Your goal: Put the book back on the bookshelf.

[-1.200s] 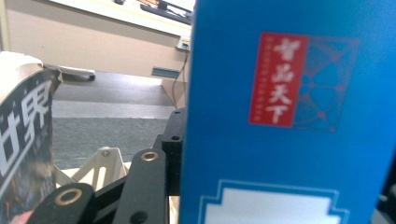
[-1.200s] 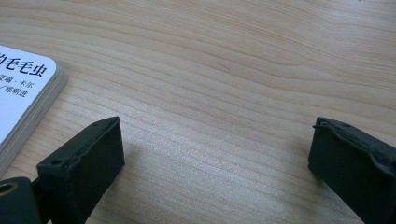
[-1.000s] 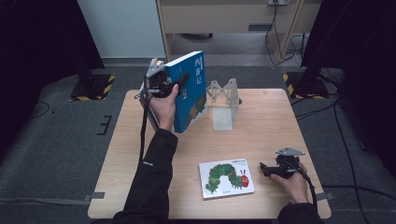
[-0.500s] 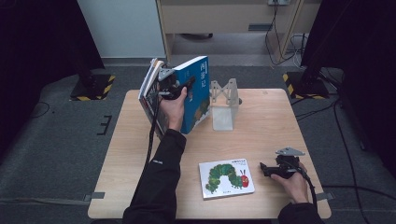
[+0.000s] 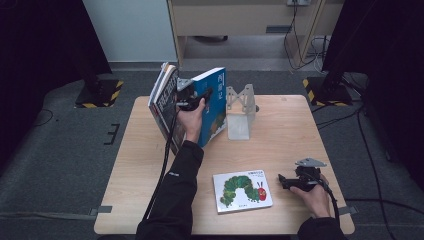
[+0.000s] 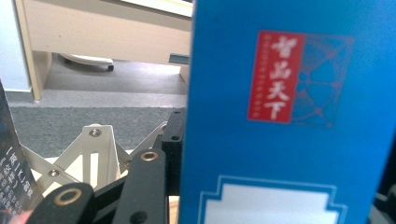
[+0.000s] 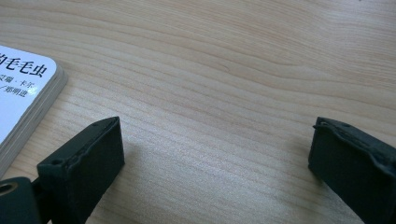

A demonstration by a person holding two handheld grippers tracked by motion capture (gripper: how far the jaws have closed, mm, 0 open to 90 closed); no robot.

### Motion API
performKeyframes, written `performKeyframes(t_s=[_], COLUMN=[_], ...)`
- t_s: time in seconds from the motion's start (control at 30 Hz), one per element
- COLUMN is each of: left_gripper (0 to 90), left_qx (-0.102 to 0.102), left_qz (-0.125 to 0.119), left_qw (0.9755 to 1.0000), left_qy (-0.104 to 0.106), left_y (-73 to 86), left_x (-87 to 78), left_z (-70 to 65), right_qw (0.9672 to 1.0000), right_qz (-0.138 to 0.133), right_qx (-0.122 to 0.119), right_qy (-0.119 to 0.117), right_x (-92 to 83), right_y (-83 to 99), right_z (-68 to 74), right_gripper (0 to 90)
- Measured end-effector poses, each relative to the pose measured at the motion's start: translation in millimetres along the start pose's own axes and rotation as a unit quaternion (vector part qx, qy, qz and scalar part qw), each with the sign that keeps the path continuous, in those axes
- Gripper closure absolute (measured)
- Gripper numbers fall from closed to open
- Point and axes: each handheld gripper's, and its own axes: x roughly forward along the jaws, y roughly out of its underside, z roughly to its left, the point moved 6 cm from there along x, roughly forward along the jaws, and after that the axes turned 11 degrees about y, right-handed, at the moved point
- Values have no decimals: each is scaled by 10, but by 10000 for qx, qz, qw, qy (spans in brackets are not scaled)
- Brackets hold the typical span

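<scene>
Gripping a blue book point(image 5: 214, 107) together with a darker book point(image 5: 165, 102) beside it, the left claw point(image 5: 192, 97) holds both upright and tilted above the far left part of the table point(image 5: 285, 130). Its jaws stand part-way apart, closed on the books' thickness; in the left gripper view one black jaw lies flat against the blue cover point(image 6: 280, 116), and the dark book's edge point(image 6: 14, 177) shows at the far left of that view. The books' lower ends hang near the tabletop; whether they touch it I cannot tell. Just to the right of the blue book stands a pale bookstand point(image 5: 241, 112), close by but apart from it. The right claw point(image 5: 282, 181) rests low on the near right part of the table, jaws wide open with bare wood between them in the right gripper view, gripping nothing. A caterpillar book point(image 5: 242, 191) lies flat just to its left, its rounded corner point(image 7: 28, 88) near the claw's left jaw but not touching it.
</scene>
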Motion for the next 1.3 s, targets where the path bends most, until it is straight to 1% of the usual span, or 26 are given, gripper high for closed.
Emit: performKeyframes(t_s=[0.13, 0.2, 0.3, 0.37, 0.5, 0.57, 0.7, 0.8, 0.9, 0.97, 1.2, 1.3], left_gripper=[602, 600, 599, 598, 591, 589, 586, 585, 586, 584, 584, 584], left_qx=[-39, 8, -46, 0, 174, 254, 287, 351, 426, 476, 504, 569], left_qz=[95, 75, 32, 33, 108, 177, 247, 271, 344, 363, 382, 352], left_qw=[9999, 10000, 10000, 10000, 9997, 9995, 9991, 9989, 9983, 9981, 9977, 9975], left_qy=[-31, -46, -18, -47, -91, -108, -166, -178, -184, -175, -257, -221], left_y=[59, 72, 86, 96, 145, 170, 218, 257, 283, 309, 421, 461], left_x=[28, 27, 5, -2, -43, -78, -153, -199, -244, -282, -442, -488], left_z=[29, 31, 35, 27, -27, -54, -79, -104, -139, -157, -162, -176], right_qw=[10000, 10000, 10000, 10000, 10000, 10000, 10000, 10000, 10000, 10000, 10000, 10000], right_qz=[1, 1, 1, -5, -4, -5, -5, -4, -5, -5, -2, -2], right_qx=[1, 1, 9, 9, 10, 11, 9, 8, 8, 8, 15, 15], right_qy=[1, 1, 6, 12, 14, 13, 14, 16, 14, 14, 14, 14], right_x=[0, 0, 0, 1, 1, 1, 1, 1, 1, 1, 1, 1], right_y=[0, 0, 0, -1, -1, -1, -1, -1, -1, -1, 0, 0], right_z=[0, 0, 1, 1, 1, 1, 1, 1, 1, 1, 2, 2], right_gripper=[36, 36, 36, 36, 35, 36, 36, 35, 35, 35, 35, 35])
